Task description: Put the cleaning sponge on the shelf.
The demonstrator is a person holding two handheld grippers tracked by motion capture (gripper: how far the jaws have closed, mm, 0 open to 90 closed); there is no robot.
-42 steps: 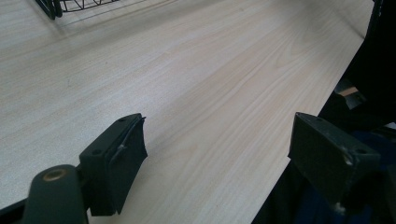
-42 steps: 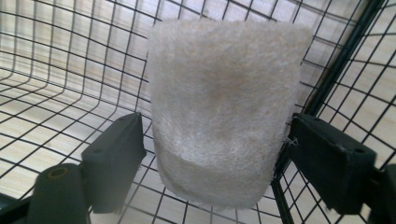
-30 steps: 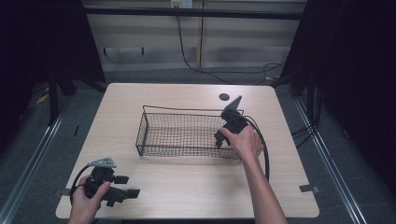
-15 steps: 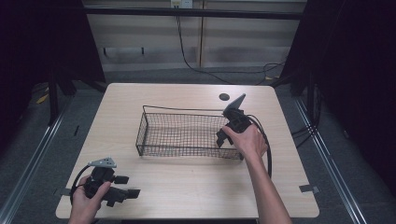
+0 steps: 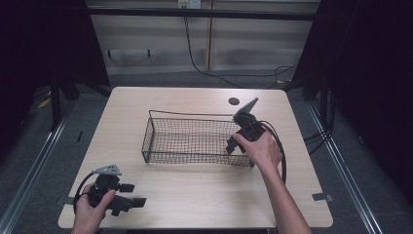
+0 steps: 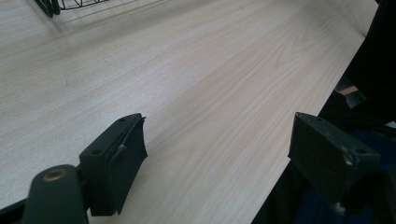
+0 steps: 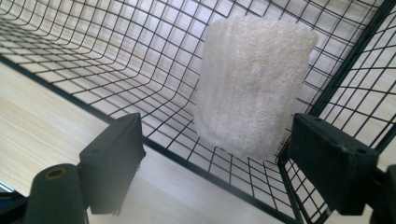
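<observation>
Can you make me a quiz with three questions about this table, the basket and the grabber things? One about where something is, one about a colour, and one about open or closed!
1. Where is the fluffy white sponge?
A. Inside the wire basket
B. On the bare table beside the left gripper
C. On the floor

2. What colour is the wire basket?
A. Red
B. Black
C. Yellow

3. How are the jaws of the left gripper?
A. Shut on the sponge
B. Shut on the basket
C. Open, with nothing between them

Answers: 1 A, the right gripper view shows the sponge sitting behind the basket's mesh, in its corner. 2 B, its wires look black in the high view. 3 C, the left gripper view shows a wide gap with just bare table behind it.
</observation>
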